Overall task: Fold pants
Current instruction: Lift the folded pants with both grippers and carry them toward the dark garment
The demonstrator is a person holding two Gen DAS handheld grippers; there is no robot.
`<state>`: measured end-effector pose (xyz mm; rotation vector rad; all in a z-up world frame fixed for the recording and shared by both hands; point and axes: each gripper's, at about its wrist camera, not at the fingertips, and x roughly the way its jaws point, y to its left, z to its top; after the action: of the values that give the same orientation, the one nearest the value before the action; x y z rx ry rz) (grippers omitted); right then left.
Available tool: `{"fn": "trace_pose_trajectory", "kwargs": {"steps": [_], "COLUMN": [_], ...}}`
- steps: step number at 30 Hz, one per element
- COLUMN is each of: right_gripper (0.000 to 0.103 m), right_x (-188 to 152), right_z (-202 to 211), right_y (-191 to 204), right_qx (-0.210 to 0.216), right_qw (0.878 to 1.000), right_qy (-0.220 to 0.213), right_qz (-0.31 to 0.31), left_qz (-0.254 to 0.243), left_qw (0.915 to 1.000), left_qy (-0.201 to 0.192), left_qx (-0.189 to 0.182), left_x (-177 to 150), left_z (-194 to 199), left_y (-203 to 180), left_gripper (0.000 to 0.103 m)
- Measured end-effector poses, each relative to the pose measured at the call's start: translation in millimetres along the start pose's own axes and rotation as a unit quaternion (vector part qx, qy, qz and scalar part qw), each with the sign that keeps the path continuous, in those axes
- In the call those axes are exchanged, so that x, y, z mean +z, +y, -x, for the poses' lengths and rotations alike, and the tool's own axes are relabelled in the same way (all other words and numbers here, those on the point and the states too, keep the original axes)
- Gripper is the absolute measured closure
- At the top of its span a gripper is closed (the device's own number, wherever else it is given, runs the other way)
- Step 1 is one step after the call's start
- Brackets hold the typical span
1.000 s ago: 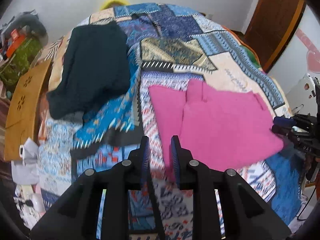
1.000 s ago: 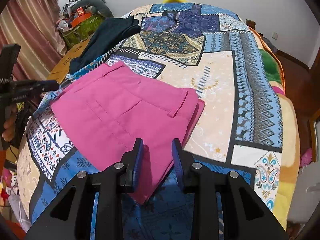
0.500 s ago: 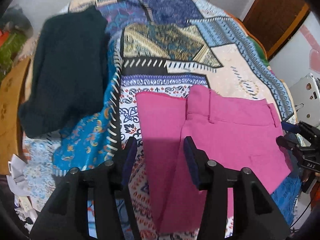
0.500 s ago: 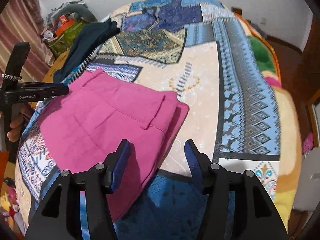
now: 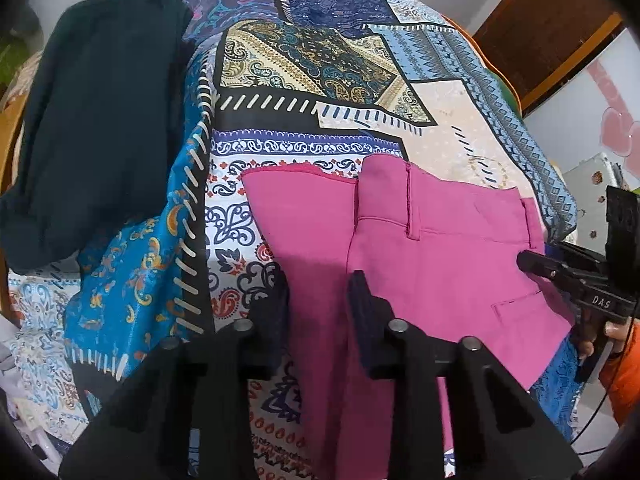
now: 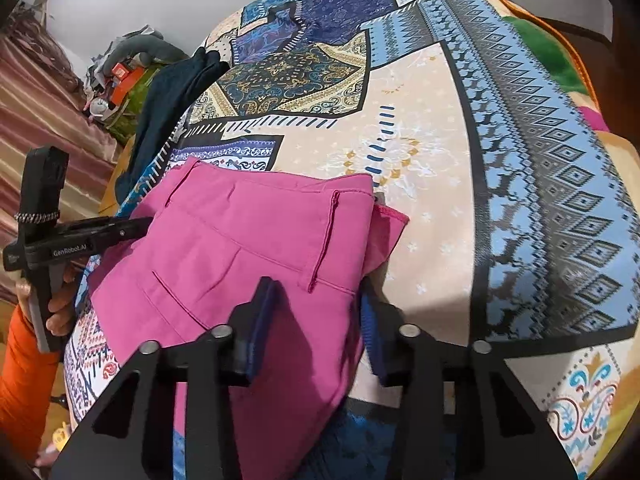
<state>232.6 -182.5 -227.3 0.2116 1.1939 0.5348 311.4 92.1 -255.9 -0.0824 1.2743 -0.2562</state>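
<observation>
The pink pants (image 5: 440,264) are laid flat on the patterned bedspread (image 5: 320,64) of the bed, already folded over once, with the waistband at the far end and the long axis running from there back toward the person. A dark garment (image 5: 96,120) is seen to the left of the pants, well apart from them.

Taken from left to right: the left hand-held gripper (image 5: 318,300) is placed over the left near edge of the pants. Its jaws have just been closing, and the pink cloth is seen between the pads; whether it is already pinched cannot be told, though a gap seems to be left. The right hand-held gripper (image 6: 318,308) is placed over the right near edge of the pants, beside the belt loop. Its jaws have likewise just been closing around the cloth edge, and a firm pinch cannot be confirmed.

Each side of the pants is thus covered by its nearer hand. The coming fold is judged to run along the long axis, the near end being carried toward the waistband.
</observation>
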Motion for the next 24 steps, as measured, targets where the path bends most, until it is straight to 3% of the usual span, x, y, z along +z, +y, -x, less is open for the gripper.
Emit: {"fn": "trace_pose_trajectory", "kwargs": {"steps": [4, 7, 16, 24], "right_gripper": [0.083, 0.089, 0.091, 0.091], "right_x": [2, 6, 28, 72], "right_z": [3, 8, 33, 52], "right_y": [4, 9, 46, 90], "right_qx": [-0.007, -0.014, -0.024, -0.027], "right_qw": [1.0, 0.999, 0.993, 0.983], "right_qy": [-0.003, -0.013, -0.065, -0.12], "right_qz": [0.011, 0.027, 0.092, 0.136], "left_qz": [-0.016, -0.027, -0.043, -0.03], "left_qw": [0.9995, 0.9984, 0.99, 0.9767], "left_qy": [-0.012, -0.027, -0.101, -0.172], "left_qx": [0.023, 0.041, 0.089, 0.125], "left_x": [-2, -5, -7, 5], "left_z": [5, 13, 62, 114], "left_y": [-9, -15, -26, -10], "left_gripper": [0.092, 0.093, 0.095, 0.095]}}
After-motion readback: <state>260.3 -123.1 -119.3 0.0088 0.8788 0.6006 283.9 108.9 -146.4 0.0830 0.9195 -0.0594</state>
